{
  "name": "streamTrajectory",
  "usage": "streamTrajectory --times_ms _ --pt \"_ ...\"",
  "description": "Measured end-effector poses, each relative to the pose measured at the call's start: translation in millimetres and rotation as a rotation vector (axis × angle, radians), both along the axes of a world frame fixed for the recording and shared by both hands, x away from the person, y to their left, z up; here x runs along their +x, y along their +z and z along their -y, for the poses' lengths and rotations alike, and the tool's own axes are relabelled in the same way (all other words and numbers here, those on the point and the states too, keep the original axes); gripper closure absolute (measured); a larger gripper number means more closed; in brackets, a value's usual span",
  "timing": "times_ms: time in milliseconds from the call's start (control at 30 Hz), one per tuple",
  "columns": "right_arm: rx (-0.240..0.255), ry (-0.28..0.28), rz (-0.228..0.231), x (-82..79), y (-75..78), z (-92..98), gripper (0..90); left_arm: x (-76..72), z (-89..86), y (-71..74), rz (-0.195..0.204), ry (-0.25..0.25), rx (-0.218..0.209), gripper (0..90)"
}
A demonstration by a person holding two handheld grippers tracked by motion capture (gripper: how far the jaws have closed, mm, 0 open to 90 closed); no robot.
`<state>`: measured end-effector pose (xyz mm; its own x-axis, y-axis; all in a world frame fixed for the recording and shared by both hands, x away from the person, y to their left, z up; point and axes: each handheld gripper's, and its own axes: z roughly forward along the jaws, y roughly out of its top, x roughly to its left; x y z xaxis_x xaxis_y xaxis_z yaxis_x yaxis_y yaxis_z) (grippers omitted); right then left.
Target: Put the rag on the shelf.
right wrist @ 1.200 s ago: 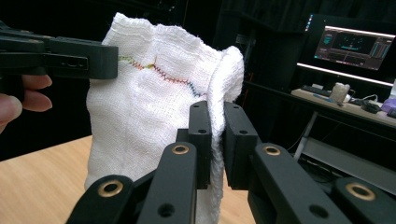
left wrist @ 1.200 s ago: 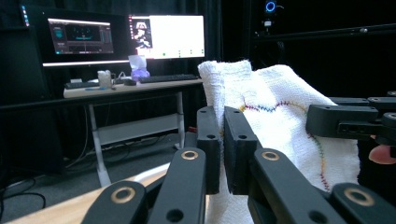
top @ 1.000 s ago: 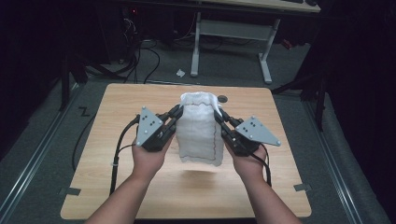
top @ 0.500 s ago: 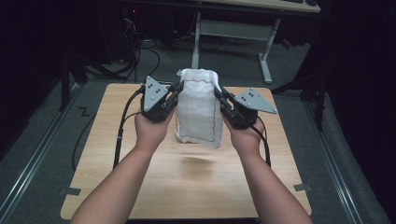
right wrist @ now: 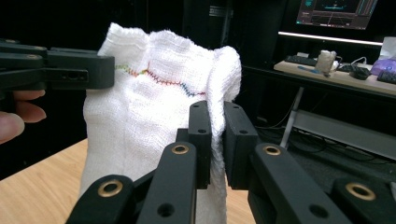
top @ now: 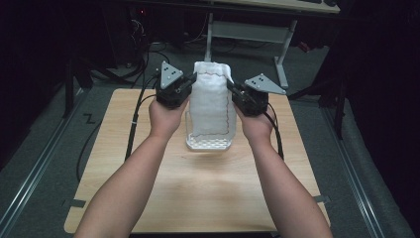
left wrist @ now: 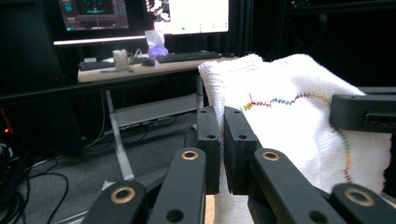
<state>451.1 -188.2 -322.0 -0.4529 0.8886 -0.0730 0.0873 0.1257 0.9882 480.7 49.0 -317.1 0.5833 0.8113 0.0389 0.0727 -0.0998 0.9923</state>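
Both hands carried towel [top: 213,101] farther up table [top: 124,148], lifted clear, hanging between grippers. Left gripper [top: 187,83] and right gripper [top: 232,88] each clenched on upper corner. White cloth, rainbow zigzag stitching. White perforated tray [top: 208,144] beneath, mostly hidden.

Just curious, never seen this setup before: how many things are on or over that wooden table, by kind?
White cloths: 1, the cloth
White perforated trays: 1, the tray
Hand-held grippers: 2, the left gripper and the right gripper
Total: 4
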Motion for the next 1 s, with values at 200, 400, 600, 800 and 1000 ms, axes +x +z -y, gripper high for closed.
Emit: streamTrajectory --times_ms 200,400,600,800,1000 --pt "-0.009 -0.008 -0.022 12.8 -3.3 -3.7 83.1 22.4 -1.0 -2.8 -0.071 -0.011 -0.029 86.0" --pt "-0.022 -0.019 -0.076 28.9 -15.3 -1.2 82.9 35.9 0.2 -13.8 -0.134 -0.008 -0.039 85.8" --pt "-0.034 -0.035 -0.103 41.7 -21.9 1.6 82.9 49.0 2.1 -22.6 -0.193 -0.009 -0.085 85.7" --pt "-0.070 -0.032 -0.157 56.0 -28.7 -0.7 82.1 57.2 3.6 -33.9 -0.250 0.015 -0.042 85.3" --pt "-0.067 -0.064 -0.213 65.2 -41.6 0.4 67.4 56.9 -2.5 -36.1 -0.265 0.003 -0.068 60.7"
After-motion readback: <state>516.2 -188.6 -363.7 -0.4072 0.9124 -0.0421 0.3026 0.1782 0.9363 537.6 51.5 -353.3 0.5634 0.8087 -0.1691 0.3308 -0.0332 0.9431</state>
